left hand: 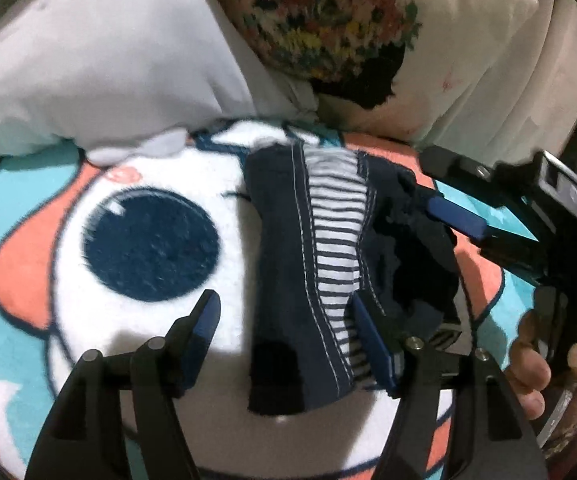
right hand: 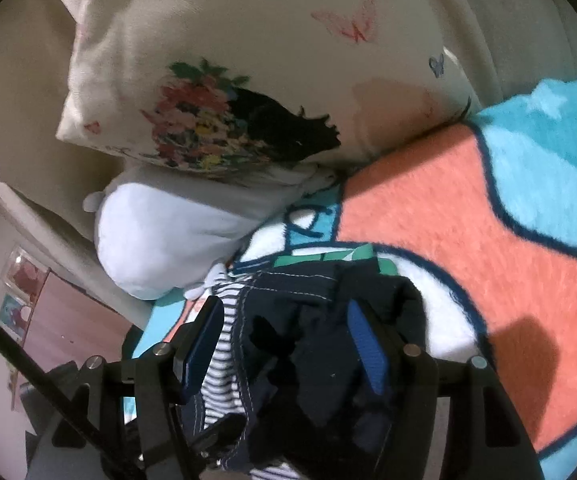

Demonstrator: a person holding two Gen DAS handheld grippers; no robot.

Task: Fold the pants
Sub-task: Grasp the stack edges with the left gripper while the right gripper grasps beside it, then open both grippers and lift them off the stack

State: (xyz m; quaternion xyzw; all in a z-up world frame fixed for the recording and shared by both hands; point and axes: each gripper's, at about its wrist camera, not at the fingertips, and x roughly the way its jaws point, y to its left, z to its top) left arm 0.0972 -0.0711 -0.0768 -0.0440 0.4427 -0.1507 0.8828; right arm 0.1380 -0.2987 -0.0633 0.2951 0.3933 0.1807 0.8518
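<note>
- The navy pants, with a striped lining showing along the white-stitched waistband, lie bunched on the cartoon-print fleece blanket spread over the bed
- The left gripper hangs over the near end of the pants with its jaws released and spread wide; the right-hand blue pad touches the striped edge, the other is out over bare blanket
- The right gripper has its jaws wide apart too, with a heap of dark cloth rising between the pads; I cannot tell whether either pad actually presses on it, so I take this for no grasp
- The garment looks crumpled rather than flat, so to my eye the step in hand is getting a clean hold before any fold
- To do it well, I would have each gripper pinch a single layer at the waistband, well apart from the other, then draw the cloth taut and flat on the blanket before folding
- A bite into the whole bunch would likely lock the creases in
- Only the left view shows the right gripper from outside, coming in from the side with the person's hand on its grip, and the blanket's big cartoon eye
- Only the right view shows the butterflies on the flower-print pillow, the plain white pillow beneath it, and the room's floor beyond the edge of the bed
</note>
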